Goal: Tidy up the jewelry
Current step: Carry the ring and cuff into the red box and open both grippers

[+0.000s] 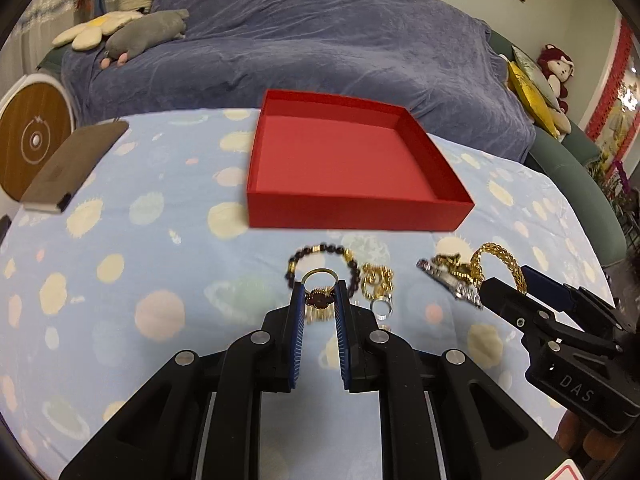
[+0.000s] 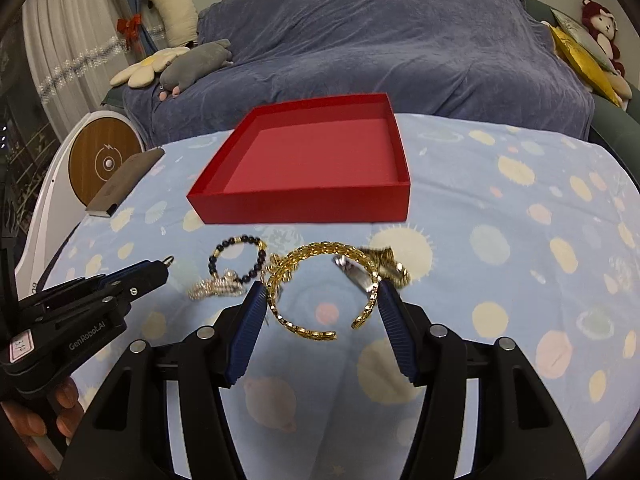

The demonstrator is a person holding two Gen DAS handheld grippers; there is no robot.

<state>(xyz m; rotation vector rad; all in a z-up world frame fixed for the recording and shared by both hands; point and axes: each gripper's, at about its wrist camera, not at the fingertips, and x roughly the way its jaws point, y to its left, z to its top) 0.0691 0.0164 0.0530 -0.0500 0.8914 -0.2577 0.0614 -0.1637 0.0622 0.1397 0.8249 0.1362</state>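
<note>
The red box [image 1: 352,168] is standing open near the desk's [image 2: 520,280] far edge, with free cloth around it. The left tool [image 1: 319,294] is gripping a gold ring [image 1: 319,280]; the right tool [image 2: 322,296] is clenching a gold chain bracelet [image 2: 316,280]. A bead bracelet [image 2: 240,256] is lying between them. Other pieces are blurring together. A covered sofa [image 2: 380,40] is standing behind.

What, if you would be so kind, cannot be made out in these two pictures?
- Left wrist view: the gold ring with a dark red stone in the left gripper is motion-blurred; its setting is unclear.
- Left wrist view: the silver piece is smeared and partly behind the right gripper.
- Right wrist view: the gold pieces behind the gold chain bangle are overlapped.
</note>
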